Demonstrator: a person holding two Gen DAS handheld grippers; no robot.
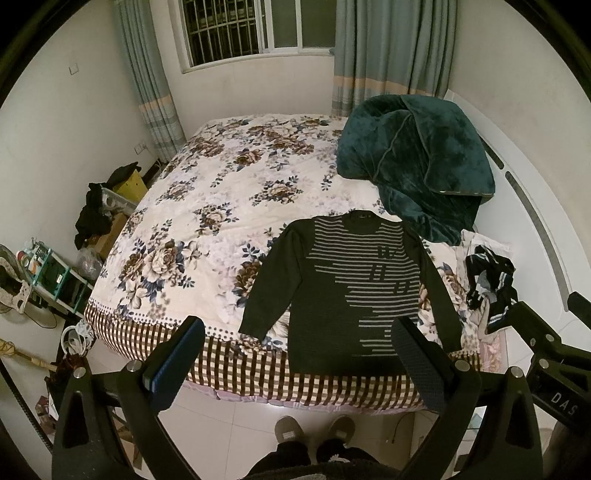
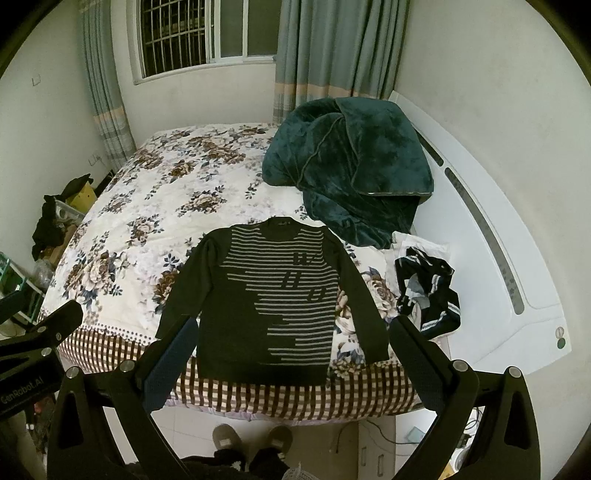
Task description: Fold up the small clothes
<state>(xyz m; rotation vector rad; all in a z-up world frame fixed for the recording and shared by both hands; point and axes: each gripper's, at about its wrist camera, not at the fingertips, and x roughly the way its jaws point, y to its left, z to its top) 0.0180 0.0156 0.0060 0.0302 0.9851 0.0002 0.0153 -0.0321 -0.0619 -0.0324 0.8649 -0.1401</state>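
Left wrist view: the left gripper (image 1: 297, 341) hangs wide apart and empty above the near edge of a bed with a cream floral quilt (image 1: 207, 206), checked in brown along its hem. Straight ahead of the claw, and partly behind its right finger, a dark long-sleeved knitted sweater with grey stripes (image 1: 343, 291) lies flat, front up, sleeves spread, hem at the bed's near edge. Beyond it to the right sits a heaped dark teal plush blanket (image 1: 413, 166); right of the claw, a crumpled black-and-white garment (image 1: 491, 284) rests on the quilt beside a white curved headboard (image 1: 535, 236). Below the claw, a person's grey slippers (image 1: 314, 430) stand on a pale tiled floor (image 1: 229, 424). Far ahead, a barred window (image 1: 225, 29) is flanked by grey-green curtains (image 1: 391, 48). Left of the claw, dark clothes and boxes (image 1: 103, 210) crowd the white wall. The right gripper's body enters at the right edge.

Right wrist view: the right gripper (image 2: 291, 334) is likewise spread wide and holds nothing, over the same edge of the bed. The sweater lies directly ahead, framed between both fingers and apart from them. The teal blanket sits beyond it to the right, the black-and-white garment just past the right finger, the headboard further right. The left gripper's body shows at the left edge.
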